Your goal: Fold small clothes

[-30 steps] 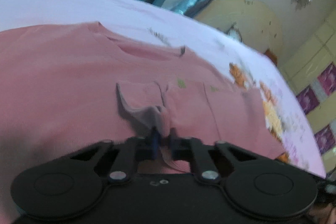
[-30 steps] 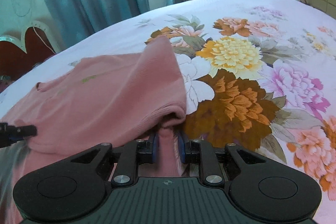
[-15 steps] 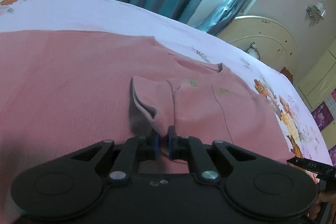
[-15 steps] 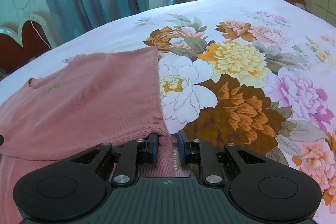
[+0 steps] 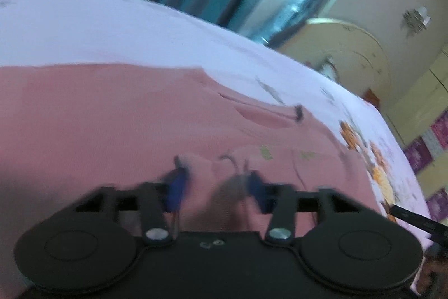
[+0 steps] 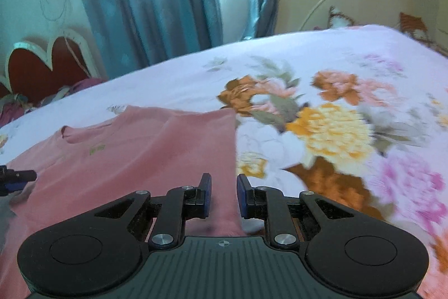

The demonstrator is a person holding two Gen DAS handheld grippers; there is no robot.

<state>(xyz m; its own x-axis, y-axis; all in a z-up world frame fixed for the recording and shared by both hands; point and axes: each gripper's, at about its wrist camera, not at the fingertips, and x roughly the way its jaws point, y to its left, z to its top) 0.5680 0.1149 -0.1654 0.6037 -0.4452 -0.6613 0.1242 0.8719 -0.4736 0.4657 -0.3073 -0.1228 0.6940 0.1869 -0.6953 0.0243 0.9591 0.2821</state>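
While the pink shirt (image 6: pixel 134 159) lay spread on the flowered bedsheet (image 6: pixel 336 69), filling the lower left of the right wrist view and most of the lower half of the left wrist view, both grippers hung over it with nothing held. The right gripper (image 6: pixel 223 194) had its fingers a little apart, the shirt's straight side edge running up the frame just between and beyond them, no cloth pinched. The left gripper (image 5: pixel 215 187) was blurred, yet its blue pads (image 5: pixel 175 189) stood visibly apart over a small ruck of fabric near the green marks on the chest.

The fold looked partly made: a panel seemed to lie doubled over the body, its neckline (image 5: pixel 260 114) toward the upper middle of the left view. The risk from here was the loose ruck under the left fingers; if it were left bunched, the next fold would likely trap a crease. A pad dragging across the soft knit could also pull the laid edge crooked.
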